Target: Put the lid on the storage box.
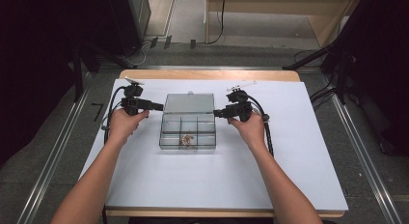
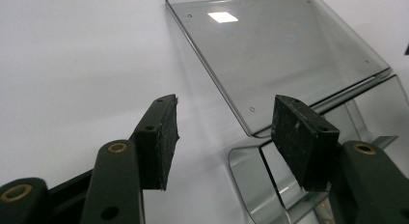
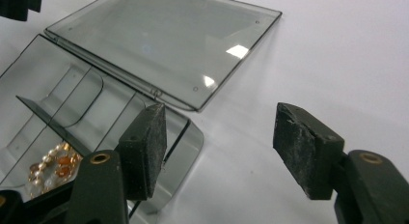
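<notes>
The clear plastic compartment box (image 1: 188, 132) sits near the middle of the white sheet (image 1: 144, 180) that covers the wooden table (image 1: 207, 74). Its hinged lid (image 1: 189, 103) is thrown back and lies at the box's 12 o'clock side, seen from above. Dividers split the box into several small cells; in the high view a beaded bracelet (image 1: 186, 139) of pale and orange beads rests in a front cell, toward 6 o'clock of the box's centre.

The left gripper (image 1: 160, 107) is at the box's 9 o'clock, held in the person's left hand (image 1: 124, 123), its tips just beside the left edge of the lid near the hinge line. In the left gripper view its two black jaws stand apart, with the near corner of the lid (image 2: 284, 55) and the rounded corner of the box (image 2: 251, 180) lying beyond and between them; neither pad presses on the plastic.

The right gripper (image 1: 217, 113) is at the box's 3 o'clock, held in the right hand (image 1: 251, 130), its tips just beside the box's right wall close to the hinge. In the right gripper view its jaws are also spread: one pad lies over the box's rounded corner (image 3: 188, 151), the other hangs over bare white sheet (image 3: 347, 64), well apart from the first. The pictures do not settle whether that first pad touches the wall. The bracelet (image 3: 50, 168) shows at 8 o'clock in that view.
</notes>
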Motion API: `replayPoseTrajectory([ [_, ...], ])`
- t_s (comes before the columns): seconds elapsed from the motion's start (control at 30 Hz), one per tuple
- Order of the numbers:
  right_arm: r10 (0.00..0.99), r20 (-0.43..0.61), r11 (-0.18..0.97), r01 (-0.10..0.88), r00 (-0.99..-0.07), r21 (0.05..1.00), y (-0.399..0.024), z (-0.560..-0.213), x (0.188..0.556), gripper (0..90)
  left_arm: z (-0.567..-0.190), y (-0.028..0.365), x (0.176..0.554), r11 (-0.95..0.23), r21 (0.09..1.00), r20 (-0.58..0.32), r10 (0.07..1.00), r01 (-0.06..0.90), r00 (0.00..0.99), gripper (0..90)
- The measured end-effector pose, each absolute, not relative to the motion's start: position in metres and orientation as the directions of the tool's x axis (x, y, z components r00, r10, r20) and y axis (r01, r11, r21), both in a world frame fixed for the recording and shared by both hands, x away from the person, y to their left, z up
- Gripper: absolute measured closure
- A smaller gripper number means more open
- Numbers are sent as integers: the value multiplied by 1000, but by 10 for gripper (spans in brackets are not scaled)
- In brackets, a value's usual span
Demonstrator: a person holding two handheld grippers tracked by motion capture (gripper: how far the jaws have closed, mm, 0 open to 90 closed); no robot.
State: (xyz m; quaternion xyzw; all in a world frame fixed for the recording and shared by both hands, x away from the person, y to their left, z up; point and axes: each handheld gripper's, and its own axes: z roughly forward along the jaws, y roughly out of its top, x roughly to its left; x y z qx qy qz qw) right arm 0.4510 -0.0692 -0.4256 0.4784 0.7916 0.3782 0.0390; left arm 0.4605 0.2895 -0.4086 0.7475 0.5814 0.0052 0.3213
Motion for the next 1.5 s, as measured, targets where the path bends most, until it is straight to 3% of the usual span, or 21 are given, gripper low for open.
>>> replayPoseTrajectory([
  [0.4,801,339,235,780,-493,579,-56,-424,478,399,-411,280,480,-129,453,-361,878,882,313,452],
  [0.53,785,361,239,784,-503,573,-51,-424,485,344,-412,278,485,-134,439,-353,883,888,308,461],
  [0.73,809,351,233,805,-472,546,-42,-425,492,454,-414,272,491,-137,420,-360,882,897,304,494],
  [1.0,827,364,227,847,-428,481,-35,-432,502,536,-423,269,496,-129,377,-373,885,917,278,530],
  [1.5,838,471,124,936,-277,329,-31,-435,517,556,-423,259,503,-104,324,-402,884,940,236,538],
])
